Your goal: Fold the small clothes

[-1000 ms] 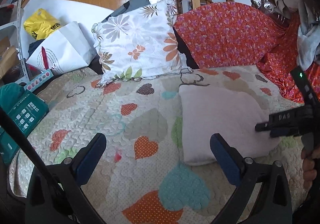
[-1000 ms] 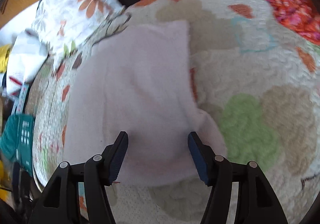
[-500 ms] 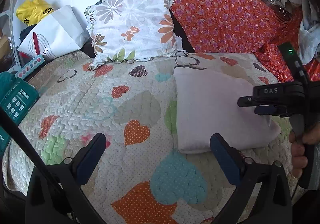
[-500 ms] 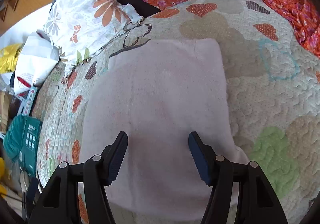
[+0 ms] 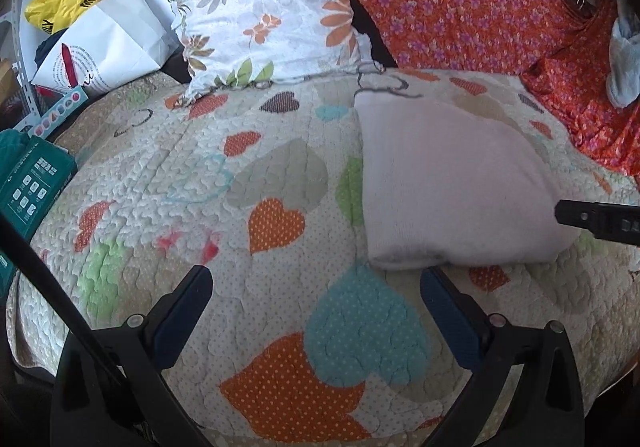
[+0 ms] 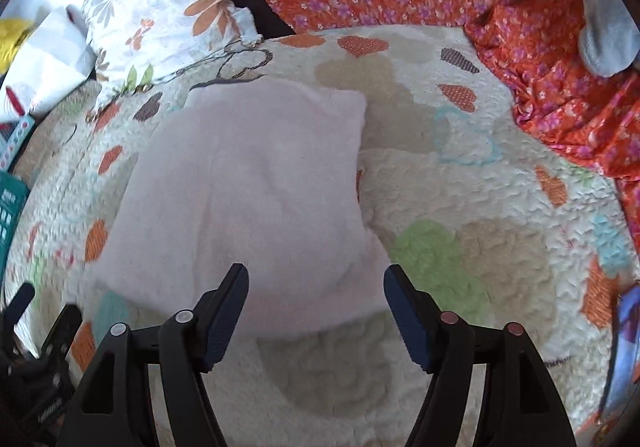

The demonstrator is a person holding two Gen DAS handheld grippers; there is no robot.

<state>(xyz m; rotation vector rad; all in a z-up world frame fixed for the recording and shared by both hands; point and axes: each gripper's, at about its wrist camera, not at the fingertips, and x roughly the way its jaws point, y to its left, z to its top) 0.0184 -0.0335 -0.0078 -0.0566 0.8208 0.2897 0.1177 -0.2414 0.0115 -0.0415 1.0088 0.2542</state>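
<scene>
Left wrist view: left gripper [image 5: 316, 283] jaws apart, nothing betw. them, over quilt [image 5: 180, 175]. Pink cloth [image 5: 448, 187] lies folded, centre-right of frame, near edge just beyond the right finger.

Right wrist view: right gripper [image 6: 316, 287] jaws opening, not clamped; cloth [image 6: 256, 183] fills centre-left, its near edge betw. the fingers. Cloth looks soft, light, limp; likely sags if lifted. Best hold: near corner or folded edge, pinching all layers.

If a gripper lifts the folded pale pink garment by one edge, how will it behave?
The pale pink garment looks soft and fleecy, so it would likely droop and unfold. It probably weighs little. Its nap should grip the quilt, so pushing may bunch it.
</scene>
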